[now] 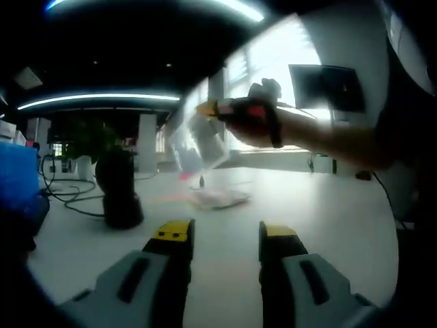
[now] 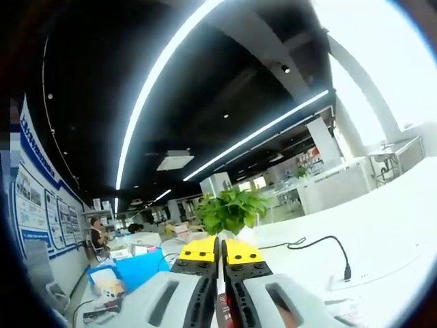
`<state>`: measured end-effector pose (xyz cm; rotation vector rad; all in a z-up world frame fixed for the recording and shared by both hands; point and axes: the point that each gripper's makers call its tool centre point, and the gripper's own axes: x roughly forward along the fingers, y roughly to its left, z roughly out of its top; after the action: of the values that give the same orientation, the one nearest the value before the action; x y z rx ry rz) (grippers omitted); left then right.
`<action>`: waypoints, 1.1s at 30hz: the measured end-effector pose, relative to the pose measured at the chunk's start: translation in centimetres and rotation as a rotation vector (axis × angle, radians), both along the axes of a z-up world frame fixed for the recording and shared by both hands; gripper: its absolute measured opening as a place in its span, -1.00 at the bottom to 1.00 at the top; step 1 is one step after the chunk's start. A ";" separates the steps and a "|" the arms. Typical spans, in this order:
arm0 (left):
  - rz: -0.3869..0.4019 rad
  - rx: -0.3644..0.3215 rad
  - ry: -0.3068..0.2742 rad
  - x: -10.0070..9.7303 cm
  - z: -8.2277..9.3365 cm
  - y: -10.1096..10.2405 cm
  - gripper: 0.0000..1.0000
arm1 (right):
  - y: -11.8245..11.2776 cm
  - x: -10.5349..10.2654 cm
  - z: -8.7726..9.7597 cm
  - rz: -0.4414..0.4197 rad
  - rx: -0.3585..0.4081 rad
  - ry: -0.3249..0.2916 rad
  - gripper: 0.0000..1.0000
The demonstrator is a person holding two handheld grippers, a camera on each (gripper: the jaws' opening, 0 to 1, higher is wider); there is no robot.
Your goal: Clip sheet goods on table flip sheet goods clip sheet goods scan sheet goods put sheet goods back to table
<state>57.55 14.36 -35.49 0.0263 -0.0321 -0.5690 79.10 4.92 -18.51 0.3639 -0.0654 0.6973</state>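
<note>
Holding sheet goods (image 1: pixel 198 140) aloft, right gripper (image 1: pixel 222 108).

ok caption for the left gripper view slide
Open left gripper over white table while right gripper lifts a clear plastic sheet.

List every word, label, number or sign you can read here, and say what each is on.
No text can be read.
Wall posters: printed panels, too small and blurred.
Clear sheet held up by the right hand-held gripper: no print can be made out.
Blue box: no label shows.
</note>
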 end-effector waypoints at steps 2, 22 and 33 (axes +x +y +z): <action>0.004 0.002 0.000 0.1 0.0 0.0 -0.39 | -0.5 -0.1 0.2 0.001 -0.005 0.001 -1.00; 0.029 0.025 0.001 0.5 -0.3 0.3 -0.39 | -3.1 -4.3 2.0 0.042 -0.132 -0.106 -1.00; 0.025 0.046 -0.002 0.5 -0.5 0.1 -0.39 | -3.6 -5.8 2.7 0.089 -0.193 -0.152 -1.00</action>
<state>58.07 14.48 -35.95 0.0716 -0.0206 -0.5445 73.25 1.29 -15.86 0.1293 -0.1256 0.8114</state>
